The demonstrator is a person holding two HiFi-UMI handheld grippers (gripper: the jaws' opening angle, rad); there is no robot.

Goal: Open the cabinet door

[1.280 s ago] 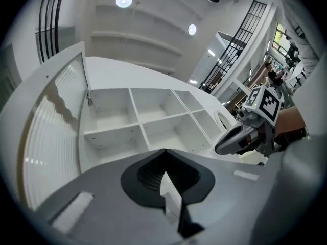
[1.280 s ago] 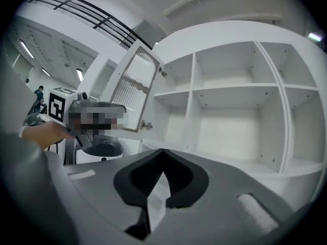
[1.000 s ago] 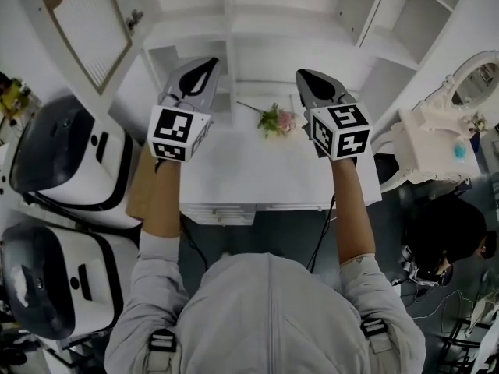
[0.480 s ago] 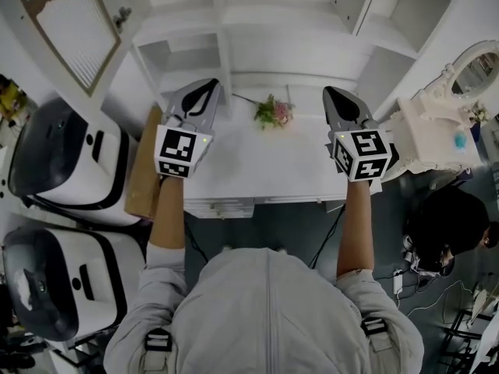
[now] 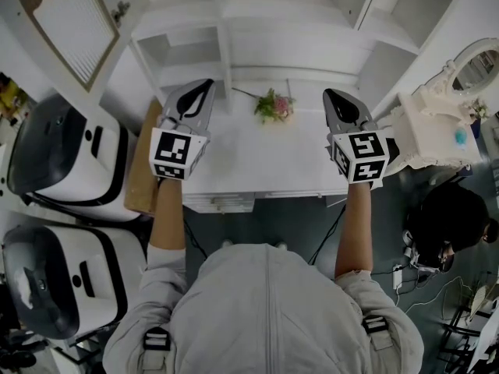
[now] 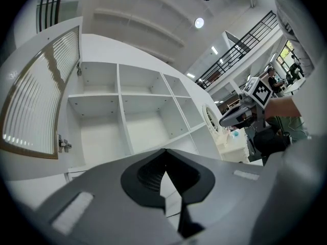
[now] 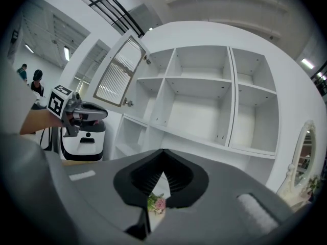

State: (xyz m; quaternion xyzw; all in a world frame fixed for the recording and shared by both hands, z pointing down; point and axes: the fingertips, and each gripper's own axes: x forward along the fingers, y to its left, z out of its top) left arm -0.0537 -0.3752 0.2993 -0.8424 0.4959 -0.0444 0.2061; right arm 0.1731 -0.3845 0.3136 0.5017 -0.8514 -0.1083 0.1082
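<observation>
In the head view your grey left tongs (image 5: 203, 84) and right tongs (image 5: 332, 94) hover over the smooth white table (image 5: 257, 170) before the cabinet (image 5: 226, 53), its slatted, arch-topped door (image 5: 74, 22) swung open at the cabinet's left; each gripper view shows ribbed pads (image 6: 148, 175) closed together, empty.

Small posy of pink flowers (image 5: 274, 107) lying on the white tabletop (image 5: 257, 162), near its back edge. Left of the table, two white-and-black machines (image 5: 62, 158) (image 5: 58, 275), one behind the other, with a flat brown board (image 5: 142, 162) between the nearer-to-table one and the table's side. To the right, an ornate white vanity (image 5: 429, 135) with an oval mirror (image 5: 477, 80) and a small blue item (image 5: 460, 136) on top. Loose cables (image 5: 425, 298) across the dark floor. Overhead, round ceiling lights (image 6: 199, 22) and a black railing (image 6: 240, 50).
</observation>
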